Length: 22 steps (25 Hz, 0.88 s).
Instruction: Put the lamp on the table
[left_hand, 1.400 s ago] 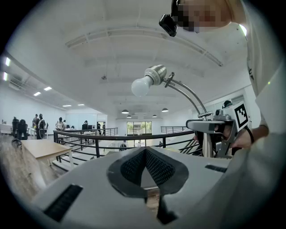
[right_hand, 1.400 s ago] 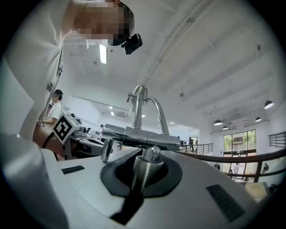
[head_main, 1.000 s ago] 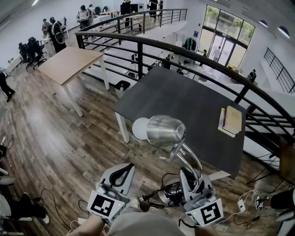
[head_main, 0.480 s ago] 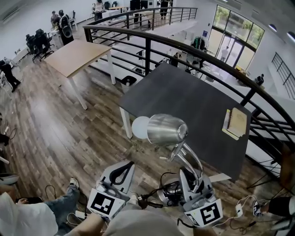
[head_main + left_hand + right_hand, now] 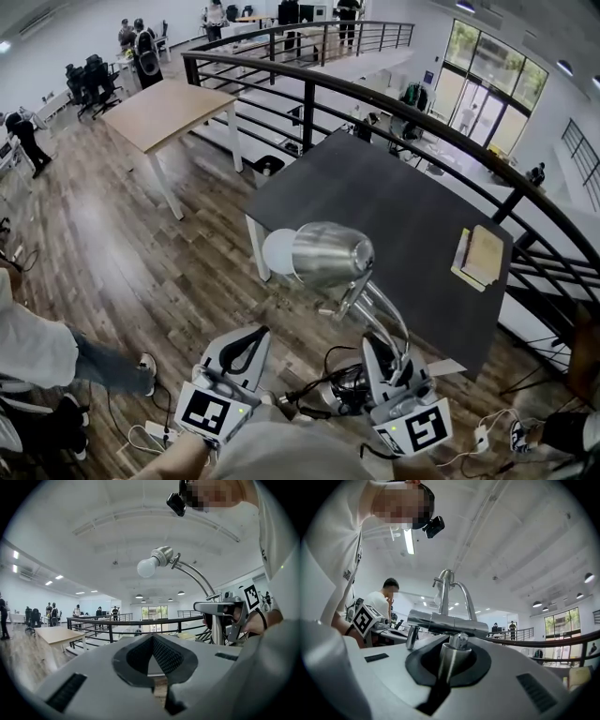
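Note:
A silver lamp with a metal shade [image 5: 335, 253] and a white bulb [image 5: 278, 251] hangs in the air in front of the dark table [image 5: 375, 202]. Its curved arm [image 5: 384, 314] runs down into my right gripper [image 5: 384, 347], which is shut on the lamp's metal stem [image 5: 450, 660]. In the left gripper view the bulb [image 5: 146, 567] and my right gripper [image 5: 225, 609] show to the right. My left gripper [image 5: 260, 334] is beside it at the left, jaws together and holding nothing. Both grippers are over the wooden floor, short of the table's near edge.
A book [image 5: 478, 255] lies near the dark table's right edge. A black railing [image 5: 309, 80] curves behind the table. A light wooden table [image 5: 173, 105] stands at the back left. Cables and a power strip [image 5: 155, 433] lie on the floor. A person [image 5: 37, 342] stands at the left.
The lamp and both grippers have hardly moved. The head view has shifted slightly, and a person in a white top has come into view at the lower left.

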Tool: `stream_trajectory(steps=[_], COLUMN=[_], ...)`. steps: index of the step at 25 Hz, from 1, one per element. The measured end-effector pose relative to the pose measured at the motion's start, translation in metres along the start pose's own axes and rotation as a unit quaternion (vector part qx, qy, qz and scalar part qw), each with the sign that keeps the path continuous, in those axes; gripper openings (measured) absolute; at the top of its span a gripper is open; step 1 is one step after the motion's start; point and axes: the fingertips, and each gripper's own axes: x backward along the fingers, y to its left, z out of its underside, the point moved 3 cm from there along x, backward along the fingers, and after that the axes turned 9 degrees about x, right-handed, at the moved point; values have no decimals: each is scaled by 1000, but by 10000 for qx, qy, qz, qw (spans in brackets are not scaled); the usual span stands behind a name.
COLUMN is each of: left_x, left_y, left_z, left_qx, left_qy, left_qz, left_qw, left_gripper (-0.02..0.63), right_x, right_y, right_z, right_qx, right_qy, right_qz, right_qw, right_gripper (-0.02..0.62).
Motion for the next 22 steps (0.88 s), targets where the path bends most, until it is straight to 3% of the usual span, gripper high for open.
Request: stream_trajectory(steps=[6, 12, 22], left_x=[7, 2, -15], left_y=[-11, -17, 3], left_z=[7, 9, 26], left_qx=[-52, -42, -72], left_qy=[140, -41, -130], left_qz=[-117, -157, -207], left_qw=[9998, 9999, 9997], left_gripper=[5, 5, 5], right_x=[11, 15, -4], right_y=[-5, -10, -18], right_z=[1, 7, 30], right_qx=[-79, 5, 16], right_qy=[-6, -71, -154], right_qz=[-34, -104, -173], right_qw=[10000, 9999, 9997], right_gripper=[-3, -3, -3])
